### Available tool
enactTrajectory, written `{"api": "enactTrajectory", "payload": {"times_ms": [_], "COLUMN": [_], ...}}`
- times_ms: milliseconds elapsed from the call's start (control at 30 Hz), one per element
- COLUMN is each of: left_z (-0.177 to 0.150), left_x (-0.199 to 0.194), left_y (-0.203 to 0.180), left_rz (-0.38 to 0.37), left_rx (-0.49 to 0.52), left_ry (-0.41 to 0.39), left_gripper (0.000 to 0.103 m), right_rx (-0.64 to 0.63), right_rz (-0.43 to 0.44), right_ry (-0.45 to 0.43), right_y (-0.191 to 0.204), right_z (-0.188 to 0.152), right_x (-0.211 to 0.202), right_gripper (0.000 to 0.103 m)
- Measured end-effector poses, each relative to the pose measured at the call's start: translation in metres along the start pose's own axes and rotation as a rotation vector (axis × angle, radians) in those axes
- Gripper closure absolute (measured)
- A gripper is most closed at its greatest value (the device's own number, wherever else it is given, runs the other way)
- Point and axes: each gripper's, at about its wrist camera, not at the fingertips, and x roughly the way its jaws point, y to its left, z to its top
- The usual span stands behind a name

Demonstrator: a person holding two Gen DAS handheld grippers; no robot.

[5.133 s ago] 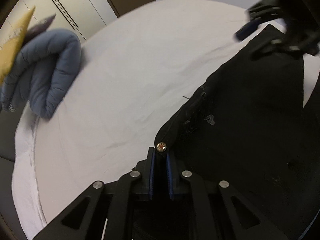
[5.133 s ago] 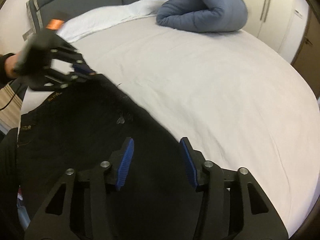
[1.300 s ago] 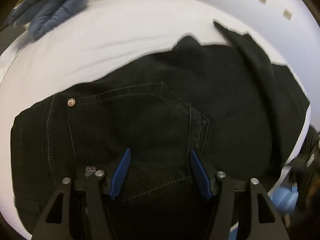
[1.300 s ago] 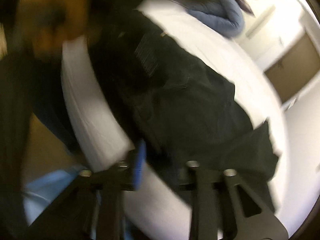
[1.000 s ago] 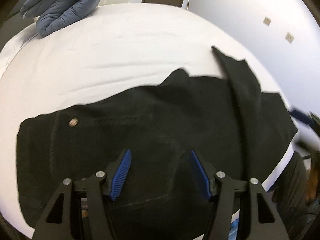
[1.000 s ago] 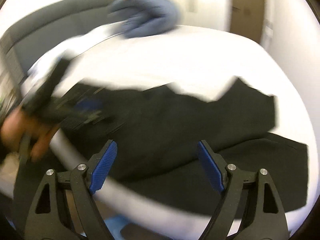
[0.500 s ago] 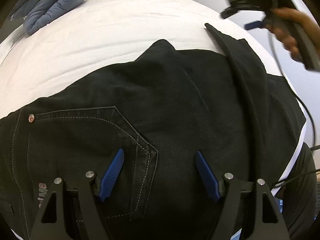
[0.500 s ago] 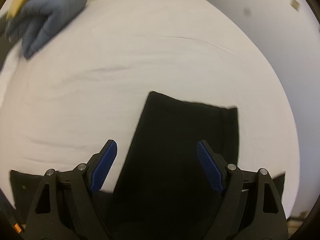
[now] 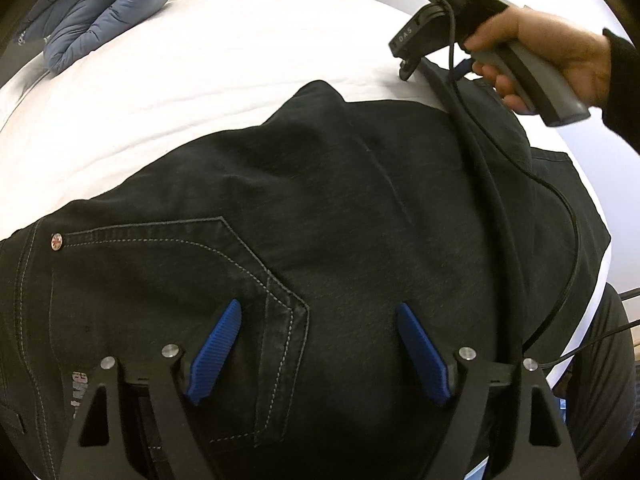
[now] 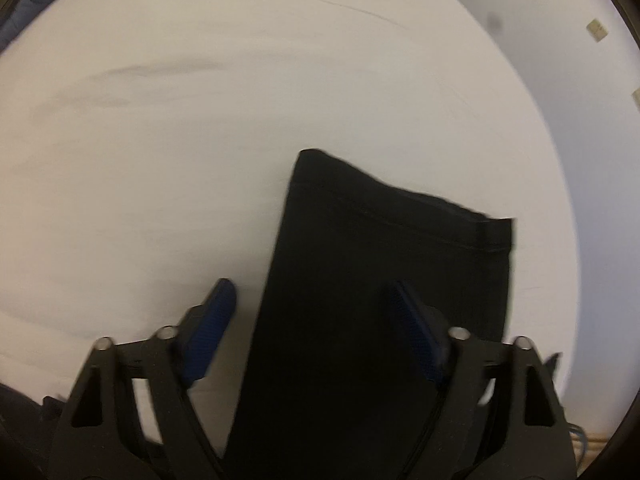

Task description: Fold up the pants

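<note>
Black jeans (image 9: 340,208) lie spread on a white bed (image 9: 224,52), back pocket up with a copper rivet (image 9: 57,241) at the left. My left gripper (image 9: 316,344) is open and empty, hovering over the pocket area. The right gripper is seen from behind, far right in the left wrist view (image 9: 460,40), held in a hand over the leg end. In the right wrist view my right gripper (image 10: 308,320) is open and empty above the hem end of a pant leg (image 10: 384,280). The left blue pad (image 10: 208,316) is over the sheet, the right pad over the fabric.
A rolled blue-grey duvet (image 9: 96,8) lies at the bed's far left. Closet doors and a brown door stand behind it. A black cable (image 9: 560,216) from the right gripper trails over the jeans. The bed's edge (image 9: 600,280) runs at the right.
My left gripper has dropped closer to the jeans over the pocket. The right gripper has swung across the bed to the leg end and moved lower over the hem.
</note>
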Motion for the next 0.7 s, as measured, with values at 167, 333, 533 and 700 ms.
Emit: {"api": "enactTrajectory", "payload": {"times_ms": [167, 333, 533, 700], "left_z": [0.000, 0.004, 0.010, 0.019], "left_x": [-0.002, 0.001, 0.004, 0.005], "left_y": [0.001, -0.007, -0.014, -0.016], "left_rz": [0.003, 0.001, -0.001, -0.005], "left_rx": [0.000, -0.004, -0.005, -0.012], "left_ry": [0.005, 0.009, 0.024, 0.042], "left_gripper": [0.021, 0.020, 0.018, 0.015], "right_rx": [0.031, 0.157, 0.430, 0.675], "right_rz": [0.095, 0.212, 0.318, 0.370], "right_ry": [-0.044, -0.200, -0.389, -0.401], "right_y": [-0.033, -0.116, -0.253, -0.348], "right_z": [0.004, -0.020, -0.109, -0.197], "right_x": [-0.009, -0.050, -0.100, -0.087], "right_gripper": [0.101, 0.101, 0.101, 0.102]}}
